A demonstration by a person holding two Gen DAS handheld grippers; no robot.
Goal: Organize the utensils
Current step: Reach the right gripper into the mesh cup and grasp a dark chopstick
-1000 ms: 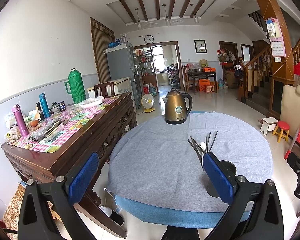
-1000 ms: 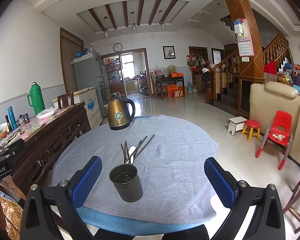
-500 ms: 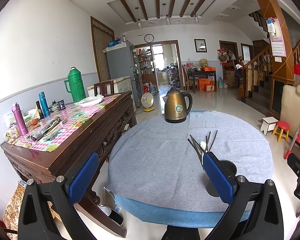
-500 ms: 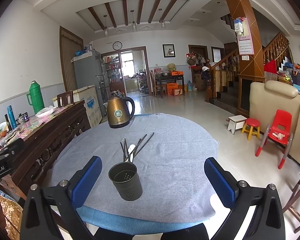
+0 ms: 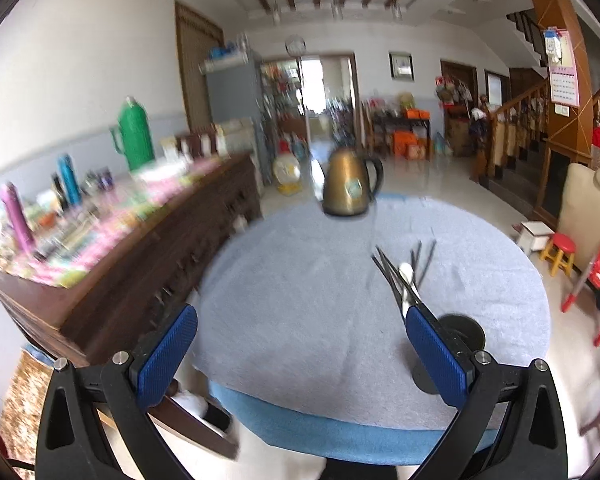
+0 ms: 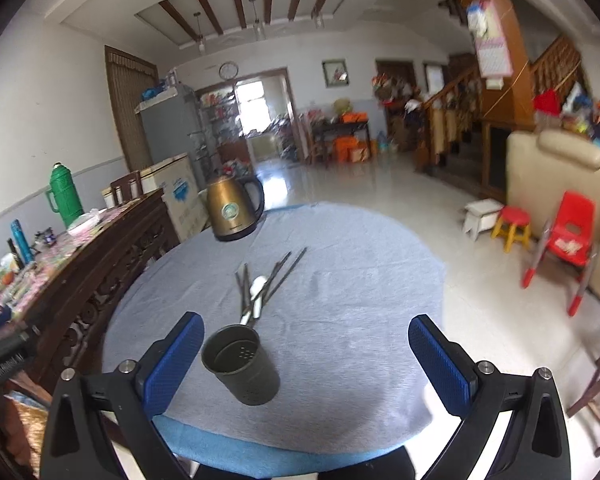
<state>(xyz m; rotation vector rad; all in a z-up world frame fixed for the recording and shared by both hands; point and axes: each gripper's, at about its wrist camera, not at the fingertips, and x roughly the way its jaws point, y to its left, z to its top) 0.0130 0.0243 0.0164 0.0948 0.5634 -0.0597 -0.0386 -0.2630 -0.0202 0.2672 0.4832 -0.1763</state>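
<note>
A dark metal utensil cup (image 6: 241,365) with a holed bottom stands near the front of the round grey-clothed table (image 6: 340,280). Just behind it lies a loose bundle of dark chopsticks (image 6: 278,276) with a white spoon (image 6: 257,286) among them. My right gripper (image 6: 306,360) is open above the table's front edge, the cup by its left finger. In the left wrist view the chopsticks (image 5: 400,272) and the spoon (image 5: 406,270) lie right of centre; the cup (image 5: 462,330) is partly hidden behind the right finger. My left gripper (image 5: 300,354) is open and holds nothing.
A gold kettle (image 6: 232,212) stands at the table's far side. A dark wooden sideboard (image 5: 148,264) crowded with flasks and bottles runs along the left, close to the table. Small red chairs (image 6: 568,232) and stools (image 6: 512,224) sit on the tiled floor at right.
Both grippers have shifted and tilted, blurring the views; the table contents now appear lower and closer. The cup, chopsticks and spoon stay put. Both stay open.
</note>
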